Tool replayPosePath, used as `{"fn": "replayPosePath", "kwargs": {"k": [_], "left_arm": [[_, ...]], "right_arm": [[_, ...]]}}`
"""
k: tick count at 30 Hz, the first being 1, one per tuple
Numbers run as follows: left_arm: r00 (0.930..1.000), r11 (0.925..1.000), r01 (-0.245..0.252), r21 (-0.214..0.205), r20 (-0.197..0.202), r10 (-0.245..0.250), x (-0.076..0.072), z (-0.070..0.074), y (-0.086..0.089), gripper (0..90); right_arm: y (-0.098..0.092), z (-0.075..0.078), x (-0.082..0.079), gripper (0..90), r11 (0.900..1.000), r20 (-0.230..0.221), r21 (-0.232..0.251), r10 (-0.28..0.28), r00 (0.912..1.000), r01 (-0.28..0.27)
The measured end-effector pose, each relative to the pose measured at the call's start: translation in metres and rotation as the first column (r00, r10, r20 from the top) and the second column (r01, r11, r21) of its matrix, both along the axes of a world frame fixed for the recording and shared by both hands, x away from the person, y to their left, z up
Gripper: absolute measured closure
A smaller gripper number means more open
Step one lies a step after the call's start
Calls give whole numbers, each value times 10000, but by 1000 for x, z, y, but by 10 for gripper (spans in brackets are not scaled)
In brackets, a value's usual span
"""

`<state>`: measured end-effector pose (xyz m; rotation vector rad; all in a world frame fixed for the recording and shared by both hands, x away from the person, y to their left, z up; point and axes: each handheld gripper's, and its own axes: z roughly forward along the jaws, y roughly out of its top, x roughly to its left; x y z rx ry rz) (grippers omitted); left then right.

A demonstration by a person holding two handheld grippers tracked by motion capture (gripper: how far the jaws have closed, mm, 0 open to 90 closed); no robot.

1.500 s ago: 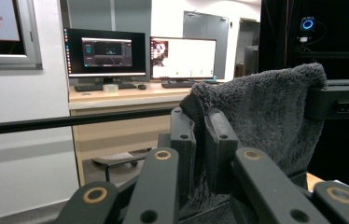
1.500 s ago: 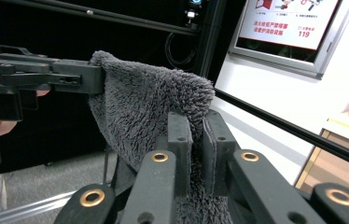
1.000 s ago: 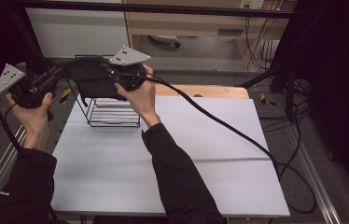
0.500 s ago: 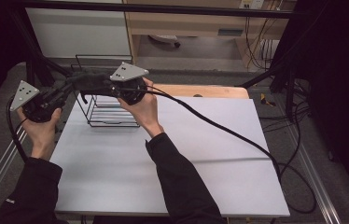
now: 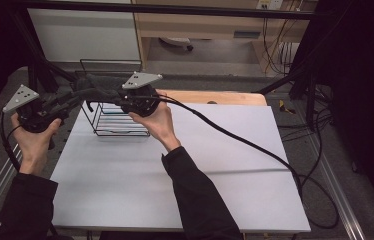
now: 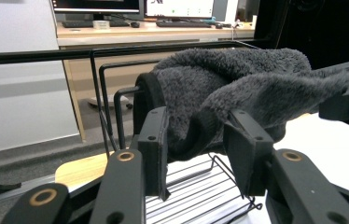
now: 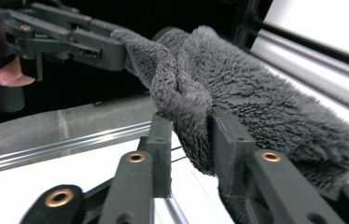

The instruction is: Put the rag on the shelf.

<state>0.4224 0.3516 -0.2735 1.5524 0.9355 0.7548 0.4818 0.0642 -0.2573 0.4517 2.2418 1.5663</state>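
No text, label, brand or number can be read; the monitor [image 6: 178, 6] writing is too small.

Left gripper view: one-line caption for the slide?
Dark grey fleece cloth draped on the black wire rack, its edge between the left gripper's opening fingers.

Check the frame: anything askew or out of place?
The grey fleece cloth is bunched and twisted, draped over the wire rack's top rail instead of flat. Left gripper and right gripper have just been opening, cloth between each pair of jaws. Nothing looks spilled or damaged.
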Motion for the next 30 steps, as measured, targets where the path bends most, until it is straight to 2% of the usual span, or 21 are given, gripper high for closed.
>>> {"fn": "replayPosePath", "kwargs": {"k": [4,6,8,11,13,15,17,20,24,27,30], "left_arm": [[9999,9999,140,-25,-13,-140,-3,3,-1,599],[9995,9997,234,19,-207,-233,-2,2,-3,600],[9985,9992,269,281,-478,-255,0,-1,-5,609],[9965,9990,175,407,-829,-140,6,-10,-9,609],[9938,9991,170,379,-1101,-127,11,-17,-11,607],[9913,9990,126,430,-1315,-69,14,-23,-14,597],[9891,9985,153,519,-1468,-75,17,-27,-17,574],[9868,9982,148,585,-1621,-52,18,-31,-22,529],[9848,9975,254,653,-1730,-138,14,-34,-28,456],[9812,9957,365,857,-1920,-194,9,-38,-32,390],[9761,9953,559,797,-2141,-377,4,-45,-35,330]], "right_arm": [[1,-1,-2,620,9999,-400,-78,126,9991,-129],[1,-2,-1,605,9997,-506,-237,93,9987,-105],[2,-4,0,576,9997,-561,-218,41,9984,-53],[3,-7,2,563,9998,-962,-184,-116,9953,98],[2,-13,5,553,9975,-1252,-554,-513,9908,447],[-2,-20,7,558,9971,-1195,-495,-625,9909,570],[-9,-26,9,556,9982,-1343,0,-592,9892,597],[-18,-27,8,522,9972,-1192,420,-570,9912,624],[-31,-20,1,425,9963,-995,451,-685,9927,733],[-45,-14,-5,328,9939,-1061,481,-940,9899,995],[-63,-11,-11,235,9905,-1115,442,-1244,9859,1299]]}}
